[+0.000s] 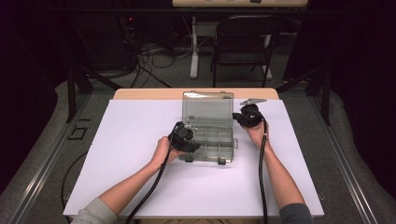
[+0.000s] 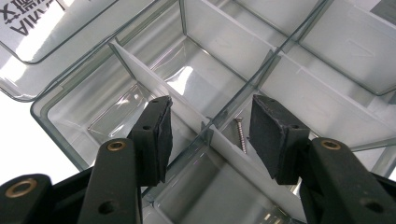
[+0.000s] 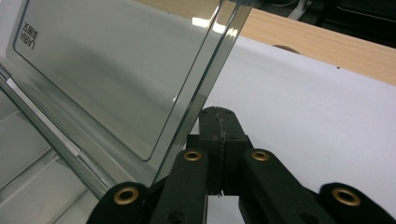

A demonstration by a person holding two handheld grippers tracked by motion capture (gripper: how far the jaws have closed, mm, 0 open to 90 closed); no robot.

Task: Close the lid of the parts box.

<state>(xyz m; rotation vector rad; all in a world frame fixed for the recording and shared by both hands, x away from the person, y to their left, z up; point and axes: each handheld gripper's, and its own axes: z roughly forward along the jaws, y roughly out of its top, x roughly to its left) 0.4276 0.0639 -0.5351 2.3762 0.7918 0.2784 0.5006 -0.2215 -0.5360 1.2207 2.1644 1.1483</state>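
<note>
The person wears grey sleeves (image 1: 95,212) pushed up near the elbows. Each hand holds a black tool. The left gripper (image 2: 210,133) has two thick black jaws with flat dark pads and round brass rings at the joints. The right gripper (image 3: 219,122) looks the same. A long black cable (image 1: 261,177) hangs from each, and a grey three-cornered plate (image 1: 252,101) sits on the right one.

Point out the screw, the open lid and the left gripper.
screw (image 2: 240,135): left gripper view, middle of its shank.
open lid (image 1: 208,109): high view, centre of the clear panel.
left gripper (image 2: 210,127): left gripper view, midway between its two fingertips, above the divider.
</note>
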